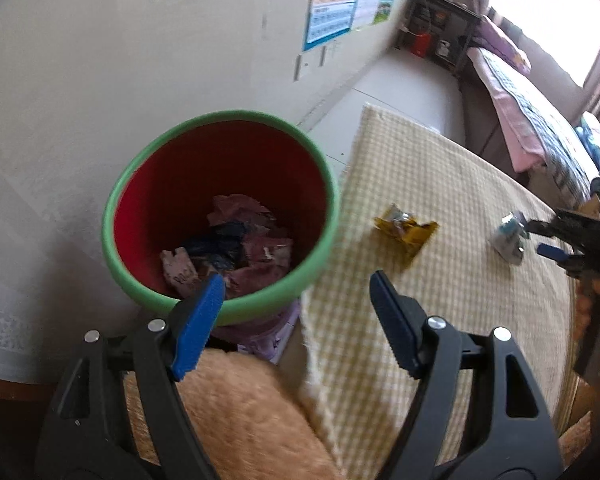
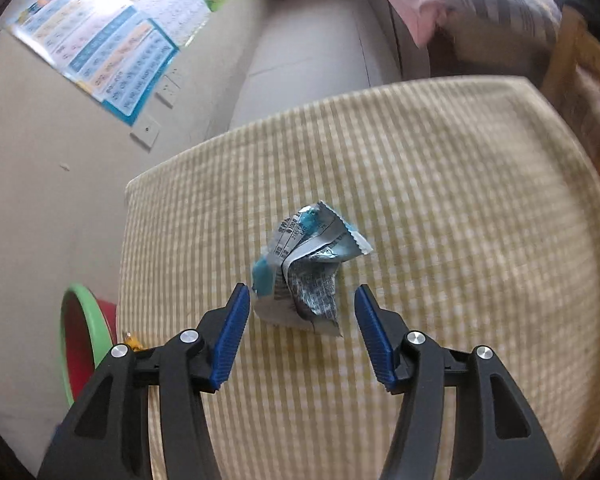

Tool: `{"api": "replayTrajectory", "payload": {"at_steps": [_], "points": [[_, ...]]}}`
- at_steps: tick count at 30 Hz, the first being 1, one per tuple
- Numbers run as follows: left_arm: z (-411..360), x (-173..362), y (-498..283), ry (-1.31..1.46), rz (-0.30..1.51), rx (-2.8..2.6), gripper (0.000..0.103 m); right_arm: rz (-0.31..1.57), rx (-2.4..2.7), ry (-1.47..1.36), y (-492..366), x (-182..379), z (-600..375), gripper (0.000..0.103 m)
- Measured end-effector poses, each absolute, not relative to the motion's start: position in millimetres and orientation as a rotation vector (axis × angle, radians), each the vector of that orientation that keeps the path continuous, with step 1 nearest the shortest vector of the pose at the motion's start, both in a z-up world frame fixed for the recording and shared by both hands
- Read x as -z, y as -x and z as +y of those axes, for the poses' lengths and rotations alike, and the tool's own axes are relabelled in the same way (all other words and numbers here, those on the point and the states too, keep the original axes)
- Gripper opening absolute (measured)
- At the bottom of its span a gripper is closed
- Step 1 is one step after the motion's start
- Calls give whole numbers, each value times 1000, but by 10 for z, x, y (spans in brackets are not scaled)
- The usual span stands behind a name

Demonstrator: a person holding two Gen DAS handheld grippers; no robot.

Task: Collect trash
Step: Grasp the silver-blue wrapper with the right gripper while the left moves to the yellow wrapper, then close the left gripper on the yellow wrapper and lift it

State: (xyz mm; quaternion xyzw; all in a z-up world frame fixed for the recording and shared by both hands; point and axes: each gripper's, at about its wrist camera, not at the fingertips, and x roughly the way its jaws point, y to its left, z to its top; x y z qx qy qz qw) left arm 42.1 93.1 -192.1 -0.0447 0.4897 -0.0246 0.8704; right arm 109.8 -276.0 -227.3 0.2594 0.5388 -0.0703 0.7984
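A red bin with a green rim stands beside the table and holds several crumpled wrappers. My left gripper is open and empty, above the bin's near rim and the table edge. A yellow wrapper lies on the checked tablecloth. A crumpled blue and silver wrapper lies on the cloth; it also shows in the left wrist view. My right gripper is open, its jaws either side of the wrapper's near end. The right gripper also shows in the left wrist view.
The bin shows at the lower left of the right wrist view. A wall with posters is behind the table. A bed with pink bedding and a dark shelf stand across the floor. A furry tan cushion lies below my left gripper.
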Motion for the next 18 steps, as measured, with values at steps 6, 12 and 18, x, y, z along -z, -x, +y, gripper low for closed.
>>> {"api": "replayTrajectory", "payload": {"at_steps": [6,12,18], "points": [[691,1933,-373,52,1052,90,72,1199,142,-522,-1318,2452,-2725,32],[453,1964,-462,28,1058,125,72,1161,35,-489,-1115,2234,-2770,24],[111,2189,-831,61,1085,158,72,1084,-98,-500,-433,1785,-2619,24]]}}
